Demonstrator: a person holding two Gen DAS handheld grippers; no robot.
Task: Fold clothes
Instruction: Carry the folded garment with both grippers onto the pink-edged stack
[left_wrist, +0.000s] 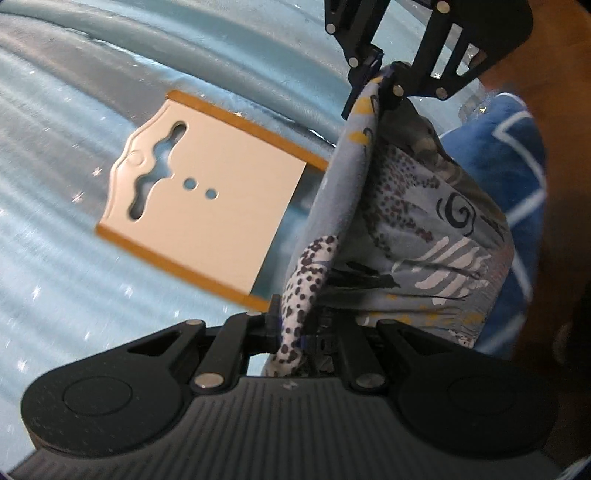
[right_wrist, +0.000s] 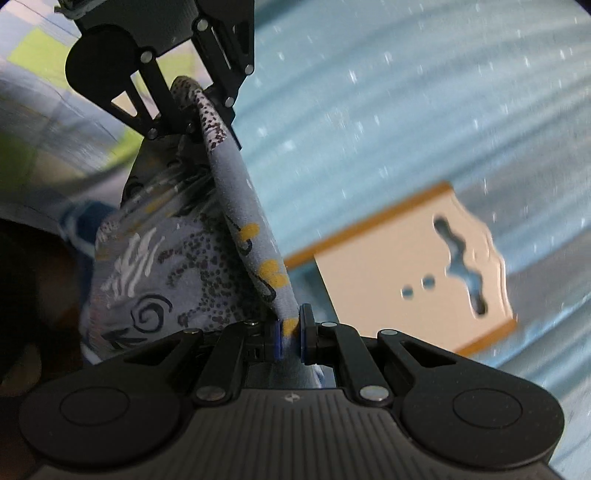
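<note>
A grey patterned garment (left_wrist: 417, 225) with dots, swirls and yellow marks hangs stretched in the air between both grippers. My left gripper (left_wrist: 295, 328) is shut on its spotted edge at the bottom of the left wrist view; the right gripper (left_wrist: 376, 83) shows at the top right there, shut on the other end. In the right wrist view my right gripper (right_wrist: 290, 338) pinches the yellow-marked edge of the garment (right_wrist: 177, 266), and the left gripper (right_wrist: 194, 107) grips the spotted end at the top left. The cloth sags below the taut edge.
A cream folding board (left_wrist: 207, 199) with orange side strips and cut-out holes lies on the light blue bedspread (left_wrist: 55, 258); the same board (right_wrist: 417, 269) shows at the right. A blue item with white lines (left_wrist: 509, 177) sits behind the garment. A dark edge lies at the far right.
</note>
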